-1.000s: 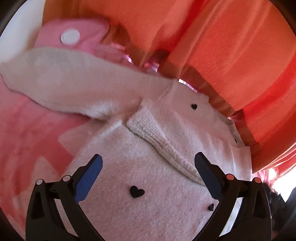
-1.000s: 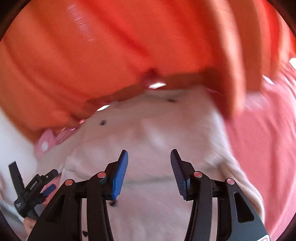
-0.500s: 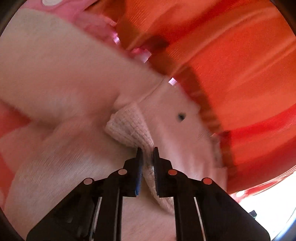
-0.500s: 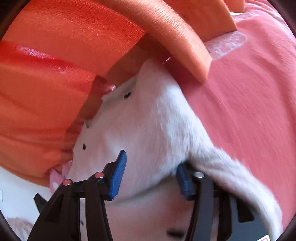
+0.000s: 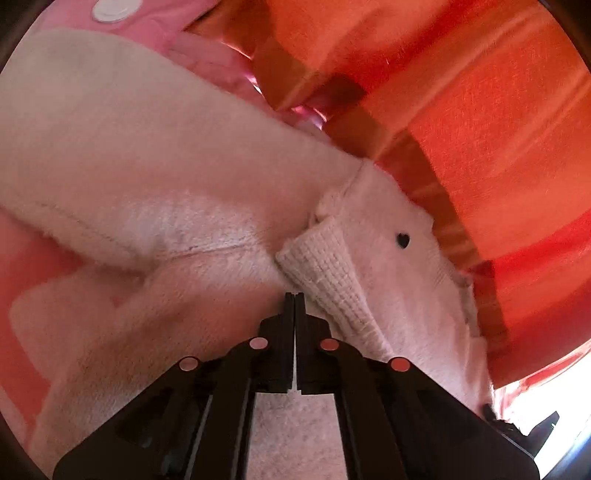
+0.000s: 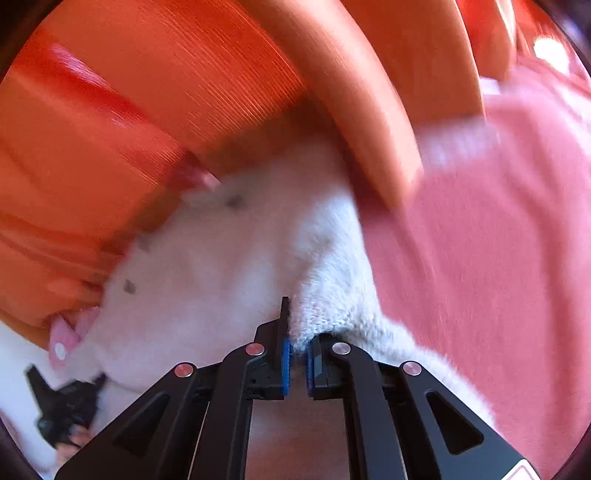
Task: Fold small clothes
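Orange curtain [image 5: 480,122] fills my upper right, my left gripper [image 5: 294,299] pinched together by the white sweater [image 5: 166,177], my right gripper [image 6: 295,332] clamping its fluffy edge.

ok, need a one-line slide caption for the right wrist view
Right claw shut on a fold of the fuzzy white sweater, lying on a pink blanket beside orange cushions.

Orange cushions [image 5: 480,110] with a ribbed weave filled the upper part of both views, one curved cushion edge [image 6: 369,110] arching over the far side. A pink blanket [image 6: 498,258] covered the surface to the right in the right wrist view. A pink cloth item [image 5: 155,22] with a white round patch [image 5: 116,8] lay at the top left in the left wrist view.
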### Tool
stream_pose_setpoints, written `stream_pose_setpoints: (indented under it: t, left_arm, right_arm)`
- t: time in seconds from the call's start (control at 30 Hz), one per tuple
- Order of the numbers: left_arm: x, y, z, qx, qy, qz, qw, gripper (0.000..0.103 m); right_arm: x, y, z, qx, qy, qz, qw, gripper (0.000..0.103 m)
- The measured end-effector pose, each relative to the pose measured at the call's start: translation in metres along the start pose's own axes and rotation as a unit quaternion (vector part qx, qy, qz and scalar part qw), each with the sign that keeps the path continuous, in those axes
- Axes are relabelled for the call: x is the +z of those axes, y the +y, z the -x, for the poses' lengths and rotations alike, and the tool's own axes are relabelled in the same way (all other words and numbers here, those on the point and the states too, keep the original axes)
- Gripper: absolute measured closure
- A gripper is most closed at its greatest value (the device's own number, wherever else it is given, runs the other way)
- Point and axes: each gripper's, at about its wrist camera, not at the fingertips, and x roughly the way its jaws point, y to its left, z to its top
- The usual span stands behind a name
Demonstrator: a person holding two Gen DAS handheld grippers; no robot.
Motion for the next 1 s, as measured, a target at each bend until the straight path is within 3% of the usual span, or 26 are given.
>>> stream_pose_setpoints:
  t: [0.07,0.13,0.17,0.2,0.27,0.3,0.33,0.37,0.43,0.5,0.57,0.63,0.67,0.7,0.8,0.83,0.87,0.9,0.93,1.0]
  left_arm:
    - [0.001,-0.001,0.003,0.008,-0.002,-0.006,0.9999,0.103]
    - [0.000,0.006,0.002,0.005,0.002,0.001,1.0000,0.103]
    - [-0.002,0.014,0.006,-0.001,0.001,0.014,0.9999,0.103]
    - [-0.001,0.018,0.013,-0.006,-0.003,0.030,0.9995,0.103]
    - [0.005,0.025,0.030,-0.007,-0.021,0.059,0.9980,0.102]
    - [0.013,0.030,0.046,-0.001,-0.037,0.063,0.9973,0.100]
    - [0.017,0.037,0.062,0.002,-0.049,0.063,0.9968,0.091]
    - [0.027,0.047,0.080,0.017,-0.065,0.065,0.9956,0.067]
    - [0.044,0.072,0.109,0.056,-0.097,0.075,0.9908,0.033]
    - [0.062,0.102,0.135,0.110,-0.132,0.077,0.9822,0.026]
    - [0.084,0.143,0.156,0.173,-0.157,0.083,0.9688,0.022]
    - [0.109,0.198,0.166,0.222,-0.151,0.125,0.9551,0.022]
    - [0.114,0.214,0.166,0.224,-0.149,0.146,0.9519,0.022]
    - [0.122,0.241,0.168,0.222,-0.144,0.184,0.9466,0.023]
    - [0.134,0.277,0.165,0.183,-0.152,0.241,0.9410,0.027]
    - [0.138,0.278,0.165,0.183,-0.160,0.240,0.9399,0.033]
    - [0.143,0.276,0.162,0.177,-0.164,0.230,0.9427,0.063]
    - [0.151,0.273,0.154,0.146,-0.149,0.218,0.9533,0.084]
    - [0.155,0.268,0.150,0.127,-0.141,0.214,0.9582,0.094]
    - [0.162,0.222,0.156,0.117,-0.175,0.163,0.9640,0.094]
  right_arm:
    - [-0.002,-0.004,-0.006,-0.013,0.008,0.000,1.000,0.097]
    - [-0.015,-0.026,-0.036,-0.053,0.065,-0.025,0.996,0.100]
    - [-0.019,-0.033,-0.034,-0.042,0.046,-0.041,0.997,0.100]
    - [-0.016,-0.027,-0.030,-0.056,0.060,-0.045,0.996,0.098]
    - [-0.013,-0.010,-0.012,-0.075,0.048,-0.039,0.995,0.085]
    - [-0.014,0.009,0.002,-0.081,0.032,-0.027,0.996,0.085]
    - [-0.018,0.026,0.010,-0.082,0.024,-0.008,0.996,0.085]
    - [-0.023,0.041,0.018,-0.078,0.017,0.014,0.997,0.084]
    - [-0.038,0.066,0.044,-0.053,0.000,0.058,0.997,0.075]
    - [-0.050,0.095,0.047,-0.023,-0.006,0.083,0.996,0.064]
    - [-0.059,0.107,0.053,0.004,0.000,0.100,0.995,0.063]
    - [-0.070,0.126,0.042,0.014,0.015,0.129,0.991,0.062]
    - [-0.076,0.133,0.034,0.014,0.021,0.141,0.990,0.062]
    - [-0.080,0.138,0.026,0.013,0.029,0.153,0.988,0.062]
    - [-0.084,0.134,0.019,0.010,0.044,0.168,0.985,0.062]
    - [-0.085,0.135,0.016,0.010,0.045,0.169,0.985,0.062]
    - [-0.086,0.134,0.021,0.009,0.047,0.169,0.984,0.061]
    - [-0.084,0.131,0.018,0.007,0.048,0.168,0.985,0.060]
    - [-0.085,0.131,0.018,0.007,0.049,0.166,0.985,0.060]
    - [-0.082,0.131,0.016,0.004,0.047,0.161,0.986,0.060]
